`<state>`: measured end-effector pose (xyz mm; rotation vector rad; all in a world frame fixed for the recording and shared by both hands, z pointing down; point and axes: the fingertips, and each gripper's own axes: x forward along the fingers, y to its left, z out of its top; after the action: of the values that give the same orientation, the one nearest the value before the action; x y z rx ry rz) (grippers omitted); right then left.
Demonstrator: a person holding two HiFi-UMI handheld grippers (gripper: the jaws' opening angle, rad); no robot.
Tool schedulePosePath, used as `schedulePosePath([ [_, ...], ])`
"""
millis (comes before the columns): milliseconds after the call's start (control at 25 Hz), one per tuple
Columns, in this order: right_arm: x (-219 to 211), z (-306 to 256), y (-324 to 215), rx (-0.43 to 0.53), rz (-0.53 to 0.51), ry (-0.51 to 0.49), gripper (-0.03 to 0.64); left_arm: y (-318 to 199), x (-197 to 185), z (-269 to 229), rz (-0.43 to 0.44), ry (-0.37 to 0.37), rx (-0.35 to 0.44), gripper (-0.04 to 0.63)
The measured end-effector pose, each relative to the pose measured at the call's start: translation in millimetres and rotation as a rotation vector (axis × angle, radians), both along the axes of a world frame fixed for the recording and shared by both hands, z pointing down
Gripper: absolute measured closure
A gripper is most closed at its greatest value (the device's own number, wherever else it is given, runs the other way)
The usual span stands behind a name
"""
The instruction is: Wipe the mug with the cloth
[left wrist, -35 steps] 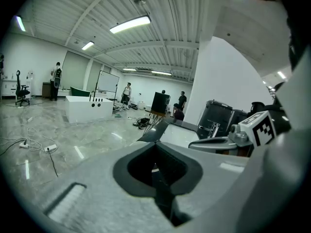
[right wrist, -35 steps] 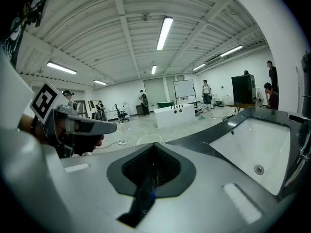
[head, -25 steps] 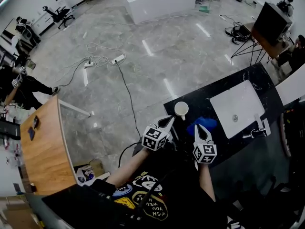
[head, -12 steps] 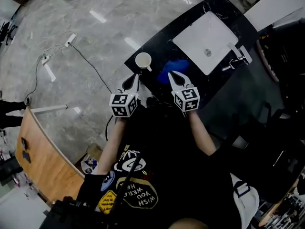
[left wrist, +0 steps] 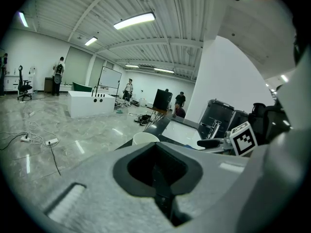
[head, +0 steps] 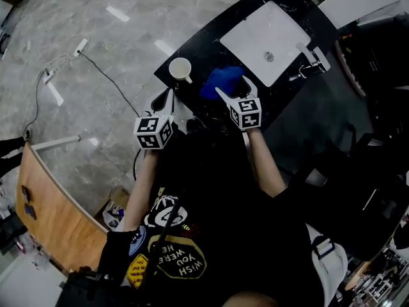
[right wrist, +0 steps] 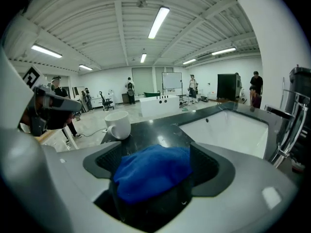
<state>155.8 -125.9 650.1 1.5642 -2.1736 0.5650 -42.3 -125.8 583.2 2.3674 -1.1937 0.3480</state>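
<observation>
A white mug stands upright near the left corner of the black counter. To its right a crumpled blue cloth lies on the counter. My right gripper is down at the cloth, and its jaws have just been opening. In the right gripper view the cloth lies between the wide jaws of the right gripper, with the mug beyond it to the left. My left gripper is shut and empty, short of the counter below the mug. In the left gripper view only the mug's rim shows past the left gripper.
A white sink basin is set into the counter beyond the cloth, with a chrome faucet at its right side. A cable and power strip lie on the grey floor at the left. A wooden table stands at the lower left.
My right gripper has gone forward and down to the blue cloth and its jaws have opened around it. The left gripper has stayed in place. The head camera has tilted further down.
</observation>
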Motion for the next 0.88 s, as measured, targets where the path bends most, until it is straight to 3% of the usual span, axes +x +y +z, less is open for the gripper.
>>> schedulePosePath([
  [120, 6, 20, -9, -0.057, 0.007, -0.006, 0.147, 0, -1, 1, -0.005, 0.001, -0.004, 0.592],
  [640, 1, 65, -25, -0.163, -0.005, 0.105, 0.149, 0, -7, 1, -0.024, 0.01, -0.003, 0.592],
  [720, -3, 63, -27, -0.161, -0.017, 0.117, 0.19, -1, -8, 1, -0.026, 0.011, -0.003, 0.592],
  [880, -19, 63, -28, -0.146, -0.078, 0.155, 0.385, -1, -8, 1, -0.025, 0.011, -0.002, 0.592],
])
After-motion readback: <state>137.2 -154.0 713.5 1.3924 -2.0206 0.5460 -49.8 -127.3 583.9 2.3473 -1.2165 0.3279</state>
